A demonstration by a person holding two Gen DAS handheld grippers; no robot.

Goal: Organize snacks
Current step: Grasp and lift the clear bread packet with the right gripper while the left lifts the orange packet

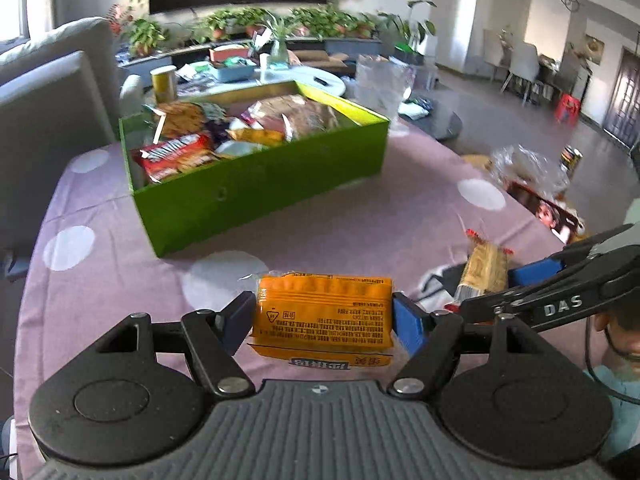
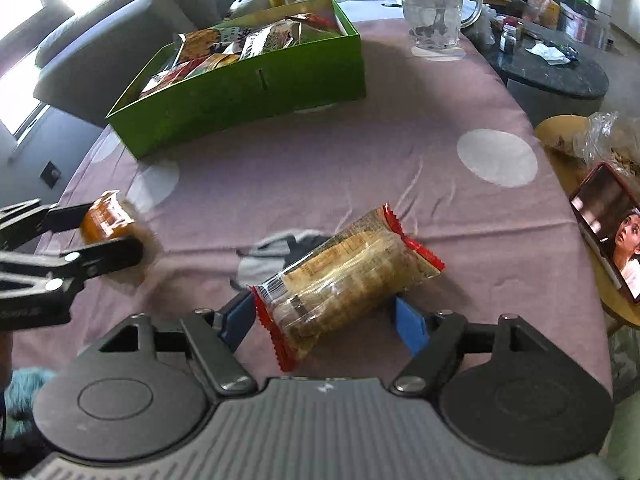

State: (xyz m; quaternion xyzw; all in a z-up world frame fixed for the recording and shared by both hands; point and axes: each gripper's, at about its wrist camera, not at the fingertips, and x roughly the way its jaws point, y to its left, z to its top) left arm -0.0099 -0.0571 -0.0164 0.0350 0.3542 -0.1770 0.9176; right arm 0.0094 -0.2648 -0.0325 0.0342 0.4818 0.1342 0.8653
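The left gripper is clenching an orange snack pack between its blue pads, one pad pressing on each end. The pack is sitting crosswise, its printed back facing up, over the purple, white-dotted tabletop; whether it is touching the cloth cannot be told. In the right wrist view the same gripper is reaching in from the left edge with the orange pack between its fingers.

The right gripper is straddling a clear cracker packet with red crimped ends. The packet is lying at a slant on the tabletop, and the blue pads are sitting on either side of its near end; whether they are squeezing it cannot be told.

A green box, already holding many snacks, is standing near the far edge of the tabletop, well apart from both grippers. A glass mug with a spoon in it is standing just right of the box. A phone showing a face is lying on a small side table at the right.
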